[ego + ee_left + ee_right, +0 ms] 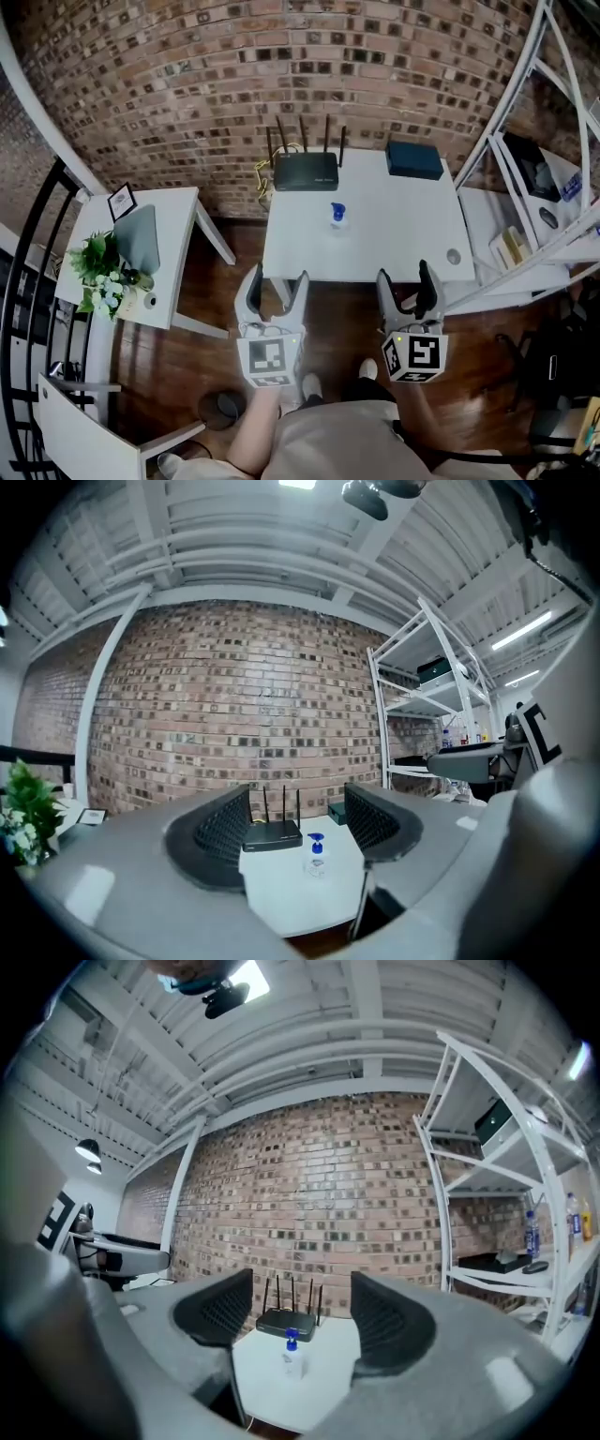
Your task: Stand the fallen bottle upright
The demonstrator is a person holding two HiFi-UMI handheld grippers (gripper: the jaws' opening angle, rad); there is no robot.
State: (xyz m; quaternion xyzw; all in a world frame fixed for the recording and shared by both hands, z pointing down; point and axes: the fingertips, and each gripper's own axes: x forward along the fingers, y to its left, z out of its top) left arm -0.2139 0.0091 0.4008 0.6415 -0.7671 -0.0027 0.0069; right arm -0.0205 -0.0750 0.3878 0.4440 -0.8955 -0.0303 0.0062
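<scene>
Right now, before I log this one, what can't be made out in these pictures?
Bottle label: too small to read in any view.
Small round thing at the table's front right, head view: too small to identify.
Shelf rack, head view: its contents are cut off by the right edge.
Framed card on the side table, head view: print too small.

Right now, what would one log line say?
bottle: upright on table | router: behind bottle | left gripper: open, empty | right gripper: open, empty
</scene>
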